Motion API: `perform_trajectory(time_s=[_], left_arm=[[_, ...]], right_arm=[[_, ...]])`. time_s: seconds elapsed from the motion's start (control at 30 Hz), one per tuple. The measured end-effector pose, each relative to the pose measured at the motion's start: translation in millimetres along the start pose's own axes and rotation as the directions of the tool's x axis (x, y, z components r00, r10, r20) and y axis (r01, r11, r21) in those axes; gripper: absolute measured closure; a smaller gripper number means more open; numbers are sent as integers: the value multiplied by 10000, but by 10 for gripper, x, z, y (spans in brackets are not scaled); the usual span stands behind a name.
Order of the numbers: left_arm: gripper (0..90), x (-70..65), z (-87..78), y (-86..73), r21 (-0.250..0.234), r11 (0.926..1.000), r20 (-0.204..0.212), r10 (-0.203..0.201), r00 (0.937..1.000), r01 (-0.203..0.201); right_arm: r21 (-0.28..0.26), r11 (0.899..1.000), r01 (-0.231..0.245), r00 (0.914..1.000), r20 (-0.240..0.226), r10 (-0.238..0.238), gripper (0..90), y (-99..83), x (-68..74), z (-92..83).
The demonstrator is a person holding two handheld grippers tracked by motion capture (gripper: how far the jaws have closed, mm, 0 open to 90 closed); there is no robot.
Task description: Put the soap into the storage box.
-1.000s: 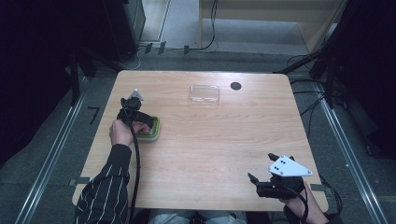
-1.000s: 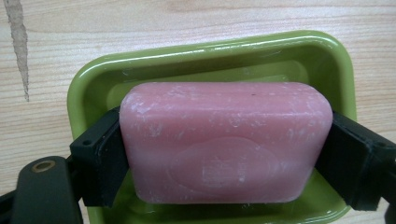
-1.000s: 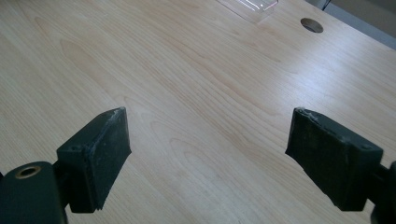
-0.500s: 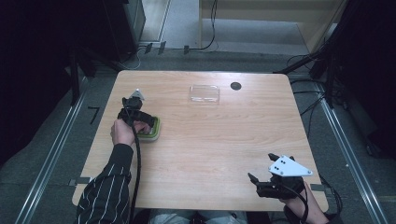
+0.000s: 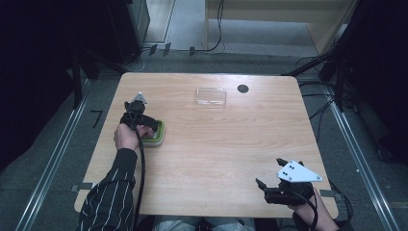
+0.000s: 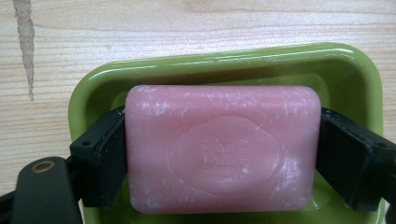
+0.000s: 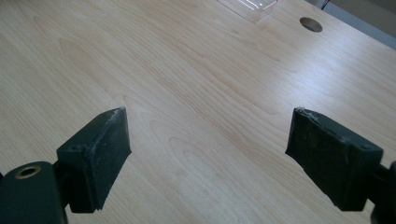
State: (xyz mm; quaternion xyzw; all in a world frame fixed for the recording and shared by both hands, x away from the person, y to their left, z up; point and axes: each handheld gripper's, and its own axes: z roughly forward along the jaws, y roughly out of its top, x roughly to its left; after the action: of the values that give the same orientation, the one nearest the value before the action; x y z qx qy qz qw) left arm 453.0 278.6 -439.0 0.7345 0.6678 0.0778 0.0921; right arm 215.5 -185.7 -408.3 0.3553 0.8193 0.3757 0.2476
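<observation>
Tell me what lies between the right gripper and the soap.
Bare wooden table, nothing else, as the high view shows. The right gripper sits near the front edge; the soap is in the green dish.

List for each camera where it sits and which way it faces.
High view: above the person's side, looking forward and down on the table; sleeve, hands, left gripper and right gripper show.
Left gripper view: rides the left gripper, looking down at pink soap clamped in a green dish.
Right gripper view: along open jaws over bare wood.
Shared: the clear lid and table hole.
</observation>
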Motion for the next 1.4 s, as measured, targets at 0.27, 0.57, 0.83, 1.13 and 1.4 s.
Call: perform_trajectory(time_s=[0.27,0.57,0.83,1.13,1.4], left_arm=[[121,-2,-15,0,-45,10000,-80,46,10000,-46],[31,-10,-83,-8,-35,9998,-145,181,9997,-181],[0,-23,-153,-49,-56,9996,-394,288,9988,-290],[0,-14,-256,-129,-139,9992,-512,379,9980,-387],[0,-10,-338,-283,57,9982,-362,598,9976,-596]], right_arm=[[10,10000,-30,10000,-3,30,138,-2,0,-1],[-33,10000,27,10000,-4,-27,138,-10,-16,3],[-48,10000,4,10000,-46,-5,138,-4,-11,7],[-51,9999,133,9998,-125,-133,139,22,8,22],[-32,10000,80,9999,-120,-80,138,16,7,18]])
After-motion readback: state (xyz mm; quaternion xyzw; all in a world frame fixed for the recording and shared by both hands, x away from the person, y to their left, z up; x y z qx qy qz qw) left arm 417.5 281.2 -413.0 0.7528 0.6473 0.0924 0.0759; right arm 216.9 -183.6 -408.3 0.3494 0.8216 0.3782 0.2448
